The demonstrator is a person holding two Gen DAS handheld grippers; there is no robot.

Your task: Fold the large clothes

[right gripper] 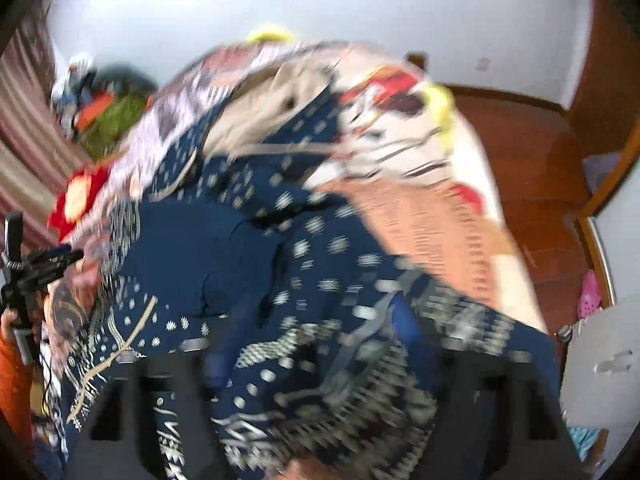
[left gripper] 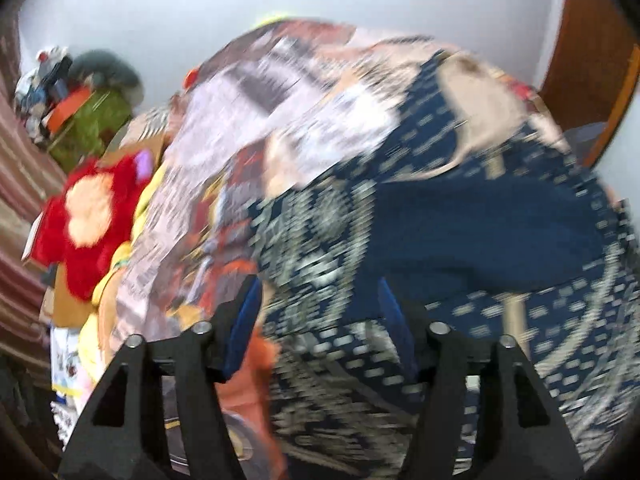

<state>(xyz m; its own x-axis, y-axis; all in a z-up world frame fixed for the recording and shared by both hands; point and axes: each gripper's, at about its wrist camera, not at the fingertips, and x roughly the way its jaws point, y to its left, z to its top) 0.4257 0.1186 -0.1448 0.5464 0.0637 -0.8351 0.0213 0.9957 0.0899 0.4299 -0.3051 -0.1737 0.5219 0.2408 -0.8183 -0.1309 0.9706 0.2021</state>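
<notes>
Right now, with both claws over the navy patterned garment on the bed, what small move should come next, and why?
Probably bring both claws down onto an edge of the navy patterned garment. The left claw and right claw both stand open with cloth bunched beneath them, and the garment lies crumpled, not yet folded flat.

Count: 2 grippers, 1 navy garment, 1 bedspread.
Left gripper and right gripper, one each; one navy patterned garment; one patchwork bedspread; one red plush toy; one pink shoe.
</notes>
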